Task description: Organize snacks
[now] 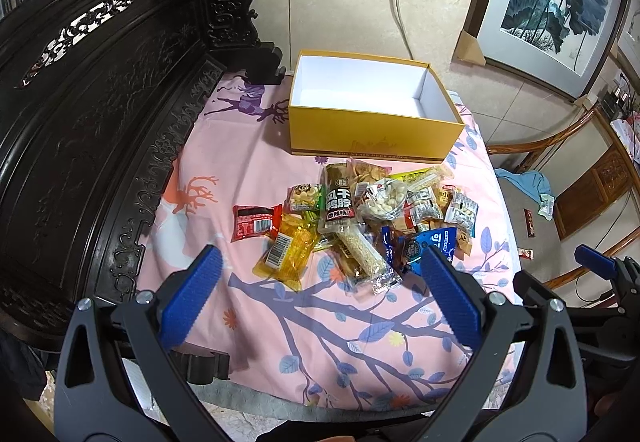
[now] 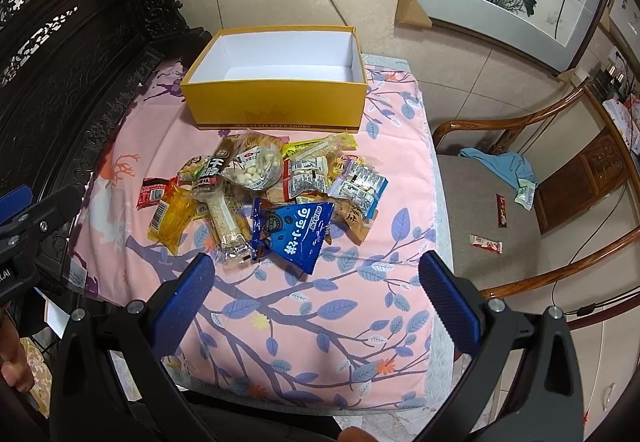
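A heap of snack packets lies on a pink floral cloth. Behind it stands a yellow box, white inside with nothing in it. A blue triangular packet is nearest at the pile's front, a red packet at its left. My left gripper is open, hovering short of the pile. My right gripper is open too, just in front of the blue packet. Neither holds anything.
A dark carved wooden bench back runs along the left. A wooden chair with a blue cloth and three loose packets stands to the right. A framed painting leans on the tiled wall.
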A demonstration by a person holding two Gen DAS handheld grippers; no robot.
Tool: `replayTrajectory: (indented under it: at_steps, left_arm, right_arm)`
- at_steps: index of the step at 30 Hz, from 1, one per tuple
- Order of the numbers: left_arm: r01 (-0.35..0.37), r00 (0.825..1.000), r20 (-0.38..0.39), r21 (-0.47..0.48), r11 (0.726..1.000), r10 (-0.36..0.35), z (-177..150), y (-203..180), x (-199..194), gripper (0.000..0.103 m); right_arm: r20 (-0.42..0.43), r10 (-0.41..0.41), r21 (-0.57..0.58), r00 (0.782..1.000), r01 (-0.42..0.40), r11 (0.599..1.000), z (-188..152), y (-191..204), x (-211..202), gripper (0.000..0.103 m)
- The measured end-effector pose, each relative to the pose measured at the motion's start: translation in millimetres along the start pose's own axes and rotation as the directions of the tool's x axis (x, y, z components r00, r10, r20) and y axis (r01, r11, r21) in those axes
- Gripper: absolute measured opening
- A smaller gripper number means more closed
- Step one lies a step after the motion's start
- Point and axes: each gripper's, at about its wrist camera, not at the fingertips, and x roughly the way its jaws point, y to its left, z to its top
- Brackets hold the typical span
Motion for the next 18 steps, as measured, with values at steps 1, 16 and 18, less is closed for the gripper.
replayTrajectory:
  at_steps: [1, 16, 18]
  left_arm:
    - [-0.002, 1.0, -0.001, 0.001, 1.0, 0.002, 0, 0, 1, 0.101]
    - [-0.006, 1.0, -0.021, -0.003, 1.0, 0.006, 7, 1, 15, 0.101]
    - [-0.004, 1.0, -0.025, -0.002, 1.0, 0.004, 8, 1, 17, 0.101]
  right_arm:
    - [-0.001, 0.0, -0.001, 1.0, 0.0, 1.0, 1, 0, 1, 0.102]
    - [-0.022, 0.004, -0.01, 1.0, -0.004, 1.0, 11, 2, 12, 0.102]
    - [-0.028, 0.003, -0.009, 1.0, -0.003, 1.0, 12, 2, 14, 0.102]
